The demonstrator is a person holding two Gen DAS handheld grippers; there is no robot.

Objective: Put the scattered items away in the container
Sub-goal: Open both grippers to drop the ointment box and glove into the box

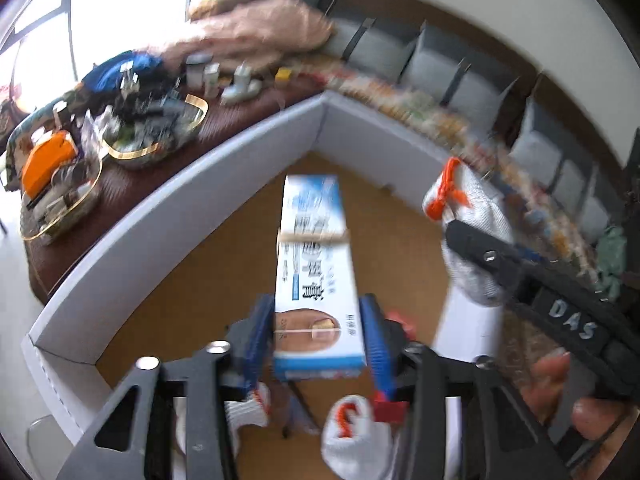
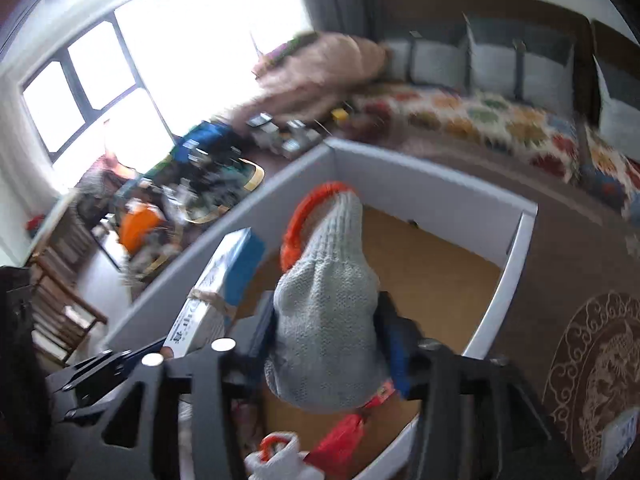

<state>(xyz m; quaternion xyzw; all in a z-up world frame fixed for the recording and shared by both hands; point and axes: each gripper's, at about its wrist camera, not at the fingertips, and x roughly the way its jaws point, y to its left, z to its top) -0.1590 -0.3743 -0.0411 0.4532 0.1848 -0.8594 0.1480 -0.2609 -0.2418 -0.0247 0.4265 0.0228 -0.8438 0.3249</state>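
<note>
My left gripper (image 1: 318, 336) is shut on a long blue and white box (image 1: 314, 264) bound with rubber bands, held over the open white cardboard container (image 1: 168, 204). My right gripper (image 2: 326, 344) is shut on a grey knitted glove with an orange cuff (image 2: 324, 300), also over the container (image 2: 516, 248). The glove and the right gripper show at the right of the left wrist view (image 1: 472, 224). The box shows at the left of the right wrist view (image 2: 218, 284). Another white glove (image 1: 352, 436) and a red item (image 2: 340, 436) lie inside the container.
Gold-rimmed trays of small clutter (image 1: 156, 128) and an orange object (image 1: 46, 160) sit on the brown table left of the container. Small bottles (image 1: 204, 74) stand behind. A sofa with a patterned cover (image 2: 500, 120) and grey cushions runs along the back.
</note>
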